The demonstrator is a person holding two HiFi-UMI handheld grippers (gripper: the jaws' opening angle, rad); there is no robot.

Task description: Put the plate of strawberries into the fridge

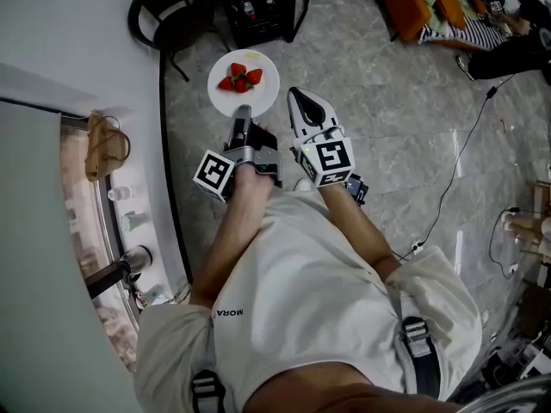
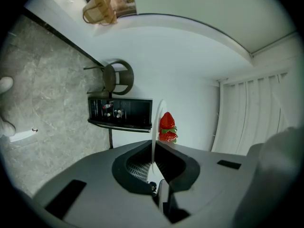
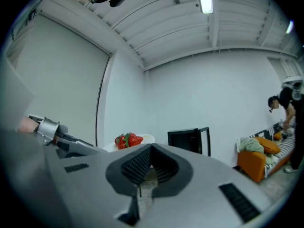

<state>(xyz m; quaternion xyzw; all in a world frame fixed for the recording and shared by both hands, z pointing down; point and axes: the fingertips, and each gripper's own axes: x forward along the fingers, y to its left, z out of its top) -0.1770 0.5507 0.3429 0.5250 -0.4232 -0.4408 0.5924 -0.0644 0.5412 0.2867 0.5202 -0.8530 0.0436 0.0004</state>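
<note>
A round white plate (image 1: 261, 93) with a few red strawberries (image 1: 240, 77) is held out over the grey marbled floor. My left gripper (image 1: 244, 113) is shut on the plate's near rim. In the left gripper view the plate (image 2: 155, 122) appears edge-on between the jaws, with the strawberries (image 2: 166, 127) just to its right. My right gripper (image 1: 301, 99) is beside the plate on its right, shut and holding nothing. In the right gripper view its jaws (image 3: 151, 149) meet, and the plate (image 3: 145, 138) with strawberries (image 3: 128, 140) lies to the left.
A black cabinet (image 1: 258, 7) with bottles inside stands ahead against the wall, with a black chair (image 1: 172, 11) to its left. An orange sofa (image 1: 413, 3) and a seated person (image 1: 508, 24) are at the far right. A cable (image 1: 456, 162) runs across the floor.
</note>
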